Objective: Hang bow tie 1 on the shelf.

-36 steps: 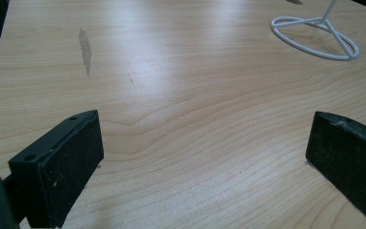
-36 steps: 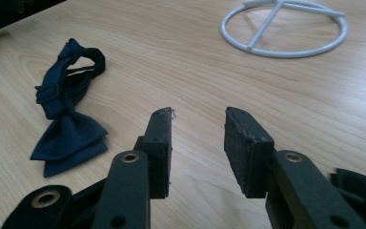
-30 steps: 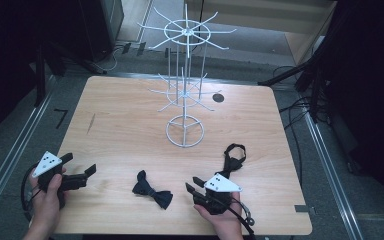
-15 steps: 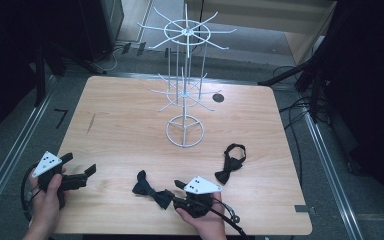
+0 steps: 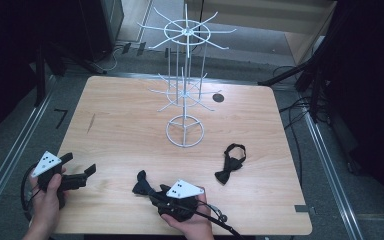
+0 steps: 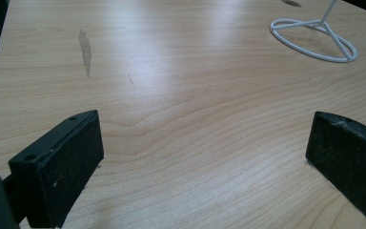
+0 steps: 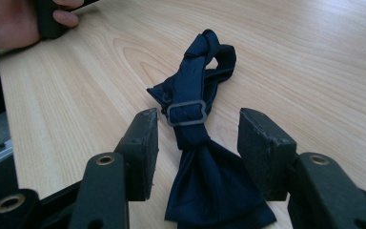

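The right tool (image 7: 198,143) is positioned at the near edge of the table (image 5: 130,125), low over a dark blue bow tie (image 7: 195,143). Its jaws have just been opening and are set apart, one on each side of the bow tie, whose knot and metal strap buckle lie in the gap between them. The pads are not pressed against the fabric; a gap is visible on both sides. In the high view the right tool (image 5: 152,192) is seen with the bow tie (image 5: 141,184) partly covered by it, the strap end protruding to the left.

The left tool (image 5: 82,175) is held at the near left corner of the table, well apart from the bow tie. Its jaws are spread wide, with bare table surface between them and nothing gripped.

A second bow tie (image 5: 231,162), black, lies flat on the table to the right, near the base ring of a white wire rack (image 5: 184,80) that stands upright at the table's middle.
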